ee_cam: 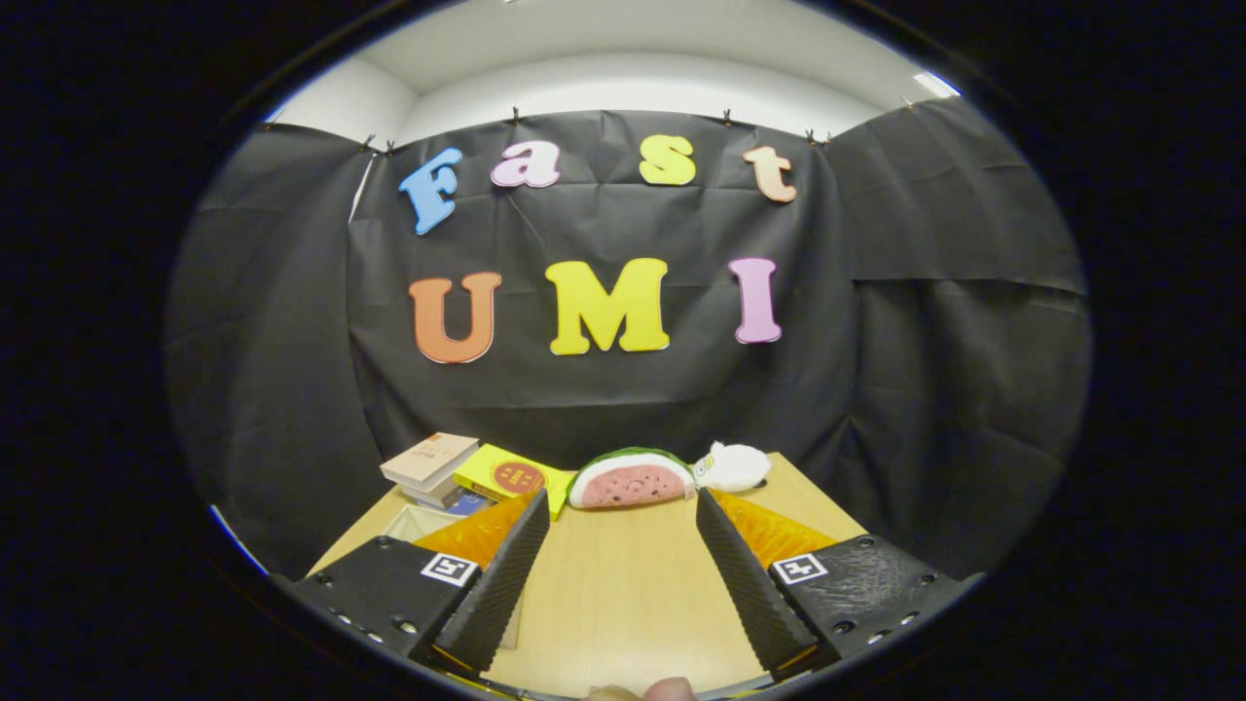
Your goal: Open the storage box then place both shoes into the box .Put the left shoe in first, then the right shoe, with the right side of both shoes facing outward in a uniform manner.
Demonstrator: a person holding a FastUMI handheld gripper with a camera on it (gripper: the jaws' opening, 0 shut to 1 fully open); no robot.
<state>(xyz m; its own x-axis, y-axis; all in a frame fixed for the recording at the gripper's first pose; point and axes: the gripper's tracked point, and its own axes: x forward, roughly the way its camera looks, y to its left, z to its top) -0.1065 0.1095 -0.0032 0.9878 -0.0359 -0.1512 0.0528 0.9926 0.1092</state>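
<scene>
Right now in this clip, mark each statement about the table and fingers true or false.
1. The gripper is open with bare table between its fingers. True.
2. A watermelon-slice toy lies beyond the fingers. True.
3. The fingers are clamped on a shoe. False: they hold nothing.
4. The white plush toy sits on the books. False: it lies beside the watermelon slice.
5. A yellow box lies next to stacked books. True.
</scene>
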